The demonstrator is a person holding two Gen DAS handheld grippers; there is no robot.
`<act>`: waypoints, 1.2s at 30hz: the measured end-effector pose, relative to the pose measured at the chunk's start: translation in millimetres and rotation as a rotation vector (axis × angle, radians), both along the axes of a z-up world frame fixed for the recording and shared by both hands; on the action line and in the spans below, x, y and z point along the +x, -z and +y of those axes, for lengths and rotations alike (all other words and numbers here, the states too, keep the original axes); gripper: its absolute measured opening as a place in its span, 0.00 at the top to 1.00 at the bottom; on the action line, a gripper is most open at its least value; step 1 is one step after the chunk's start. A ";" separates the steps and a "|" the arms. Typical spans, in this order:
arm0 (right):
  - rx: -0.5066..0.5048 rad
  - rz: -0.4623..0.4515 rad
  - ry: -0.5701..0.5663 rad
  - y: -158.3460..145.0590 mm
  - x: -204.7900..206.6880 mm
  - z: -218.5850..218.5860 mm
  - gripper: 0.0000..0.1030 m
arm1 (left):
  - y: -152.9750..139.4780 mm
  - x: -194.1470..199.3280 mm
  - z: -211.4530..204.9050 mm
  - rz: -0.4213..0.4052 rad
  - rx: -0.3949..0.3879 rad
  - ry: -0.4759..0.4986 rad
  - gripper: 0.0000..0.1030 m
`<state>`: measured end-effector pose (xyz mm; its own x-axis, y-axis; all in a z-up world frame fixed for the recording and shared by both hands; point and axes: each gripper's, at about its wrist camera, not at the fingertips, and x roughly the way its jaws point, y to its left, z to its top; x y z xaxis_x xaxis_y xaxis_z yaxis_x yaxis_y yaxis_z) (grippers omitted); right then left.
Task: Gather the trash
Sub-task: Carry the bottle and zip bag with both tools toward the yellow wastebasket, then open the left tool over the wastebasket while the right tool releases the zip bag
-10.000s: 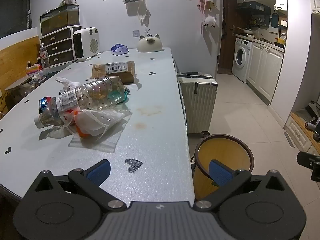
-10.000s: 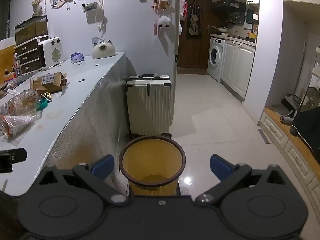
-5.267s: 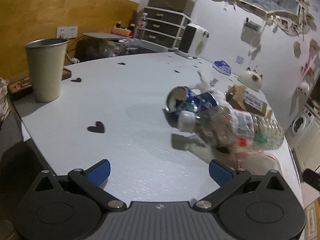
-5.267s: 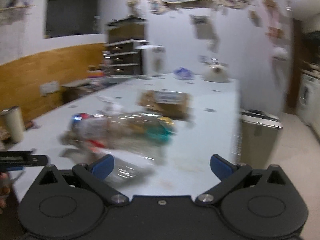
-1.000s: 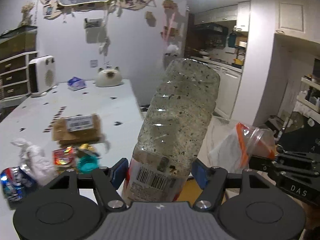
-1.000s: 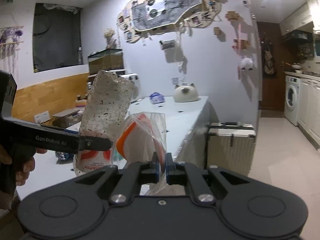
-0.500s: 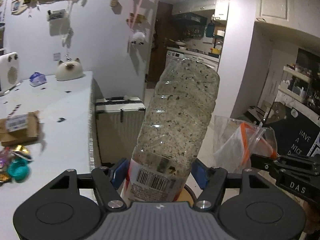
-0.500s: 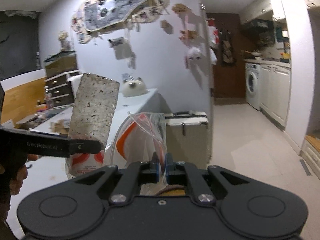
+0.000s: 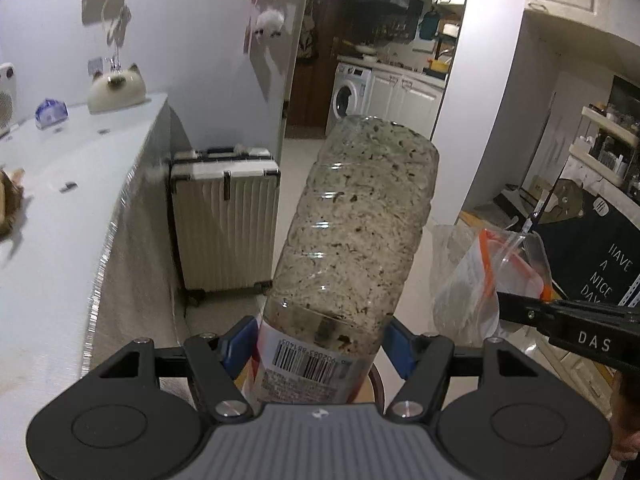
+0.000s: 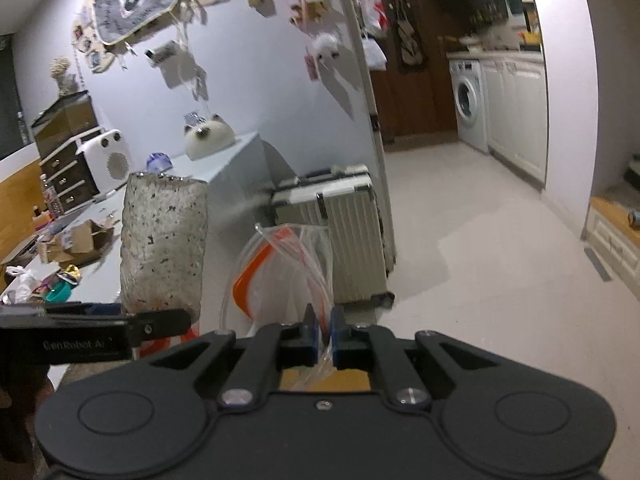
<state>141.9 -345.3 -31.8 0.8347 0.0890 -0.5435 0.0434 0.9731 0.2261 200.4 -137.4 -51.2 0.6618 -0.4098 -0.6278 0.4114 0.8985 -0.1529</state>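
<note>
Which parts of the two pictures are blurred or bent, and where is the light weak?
Left wrist view: dim room, table edge smeared by motion, bottle sharp, walls bowed by fisheye. Right wrist view: wall decor blurred, bag soft with glints, kitchen brighter than the foreground.

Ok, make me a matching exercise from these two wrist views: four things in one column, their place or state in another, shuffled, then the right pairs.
Things:
1. plastic bottle
2. zip bag
3. suitcase
4. washing machine

Places or states:
A. standing on the floor against the end of the table
B. clamped by its labelled end in the left hand-held gripper
C. built in under the kitchen counter, far back
D. pinched in the shut right hand-held gripper

Pairs: 1-B, 2-D, 3-A, 4-C
</note>
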 end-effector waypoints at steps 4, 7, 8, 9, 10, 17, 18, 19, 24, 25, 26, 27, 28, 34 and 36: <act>0.020 0.052 0.008 12.1 17.0 -3.0 0.94 | 14.6 20.1 -5.3 0.057 -0.003 0.002 0.35; 0.034 0.100 0.015 24.8 31.8 -3.7 0.94 | 29.6 39.3 -5.8 0.132 -0.012 -0.001 0.35; 0.040 0.116 0.018 28.3 38.4 -2.0 0.94 | 34.3 45.7 -5.1 0.154 -0.014 -0.004 0.35; 0.047 0.134 0.020 33.4 43.8 -1.8 0.94 | 40.7 54.0 -4.9 0.182 -0.015 -0.006 0.35; 0.054 0.152 0.023 38.7 49.7 -1.0 0.94 | 46.3 61.5 -4.7 0.208 -0.019 -0.009 0.35; 0.103 0.277 0.038 83.5 83.6 3.1 0.94 | 91.8 107.0 -5.9 0.350 -0.077 -0.024 0.34; 0.109 0.295 0.039 90.1 88.0 3.6 0.94 | 101.4 112.9 -8.2 0.396 -0.061 -0.020 0.34; 0.115 0.317 0.041 98.4 92.8 4.8 0.94 | 110.1 117.0 -10.6 0.432 -0.035 -0.014 0.34; 0.148 0.415 0.060 136.5 107.3 4.4 0.94 | 138.9 131.9 -28.5 0.521 0.101 0.005 0.34; 0.154 0.431 0.066 143.8 109.6 4.4 0.94 | 142.4 134.1 -31.6 0.530 0.113 0.011 0.34; 0.159 0.444 0.071 149.5 110.5 4.0 0.94 | 146.0 136.5 -34.8 0.539 0.127 0.016 0.34; 0.165 0.455 0.077 154.3 112.4 3.6 0.94 | 149.1 138.5 -37.3 0.549 0.141 0.018 0.33; 0.170 0.466 0.083 159.2 114.4 3.0 0.94 | 151.8 141.1 -39.8 0.560 0.158 0.018 0.32; 0.167 0.514 0.105 180.7 122.5 -0.9 0.94 | 158.8 149.3 -37.4 0.600 0.239 -0.044 0.25; 0.163 0.527 0.106 186.8 124.0 -2.6 0.94 | 162.0 145.7 -35.2 0.598 0.249 -0.058 0.25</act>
<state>266.0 -347.9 -218.6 0.4630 0.1373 -0.8757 0.2866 0.9117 0.2945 346.1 -172.6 -213.2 0.1851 -0.1789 -0.9663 0.2694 0.9549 -0.1252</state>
